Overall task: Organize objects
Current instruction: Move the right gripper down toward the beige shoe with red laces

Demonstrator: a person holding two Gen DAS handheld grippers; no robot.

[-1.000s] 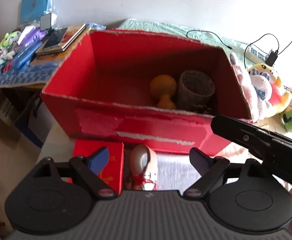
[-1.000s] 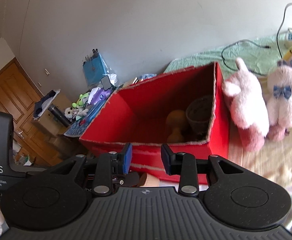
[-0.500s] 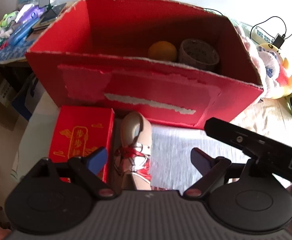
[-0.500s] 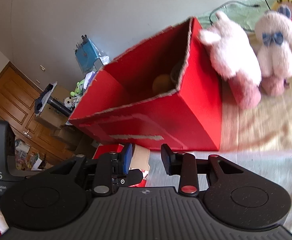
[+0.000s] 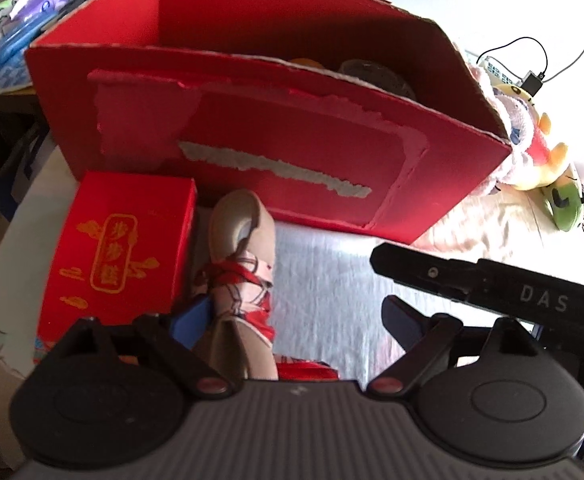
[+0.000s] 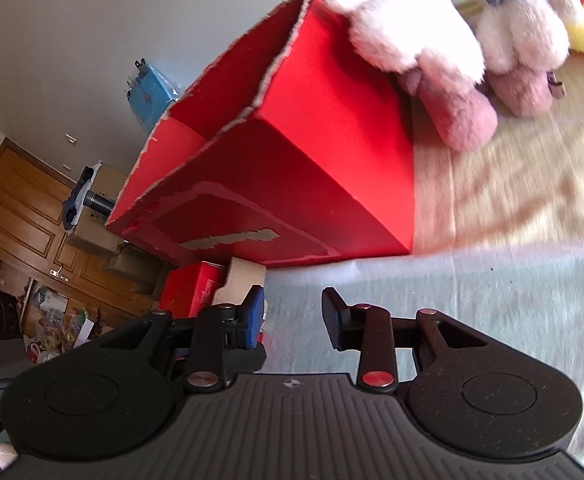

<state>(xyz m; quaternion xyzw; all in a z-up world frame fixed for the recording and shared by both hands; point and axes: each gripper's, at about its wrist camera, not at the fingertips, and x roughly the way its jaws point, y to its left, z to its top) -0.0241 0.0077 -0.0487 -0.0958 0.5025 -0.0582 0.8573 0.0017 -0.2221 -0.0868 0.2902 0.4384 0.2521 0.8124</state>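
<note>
Down in front of the left wrist camera, the left tongs (image 5: pixel 292 316) sit spread wide with nothing between them; a tan shoe with red laces (image 5: pixel 243 268) lies right by the left-hand finger, on a pale grey sheet (image 5: pixel 327 280); just left of the shoe is a small red box with gold lettering (image 5: pixel 118 248), and both are pushed up near the front wall of the big red cardboard box (image 5: pixel 272 136); something orange and a round dark thing peek over its rim, can't tell what; the other tool's black body (image 5: pixel 491 284) crosses on the right.

Over on the right wrist view, the right tongs (image 6: pixel 292 312) are released too, gripping nothing, hovering above the sheet; the big red box (image 6: pixel 311 184) stands ahead, pink plush toys (image 6: pixel 431 40) leaning at its right side; the shoe's heel (image 6: pixel 244 276) shows beside the small red box (image 6: pixel 196 288).
</note>
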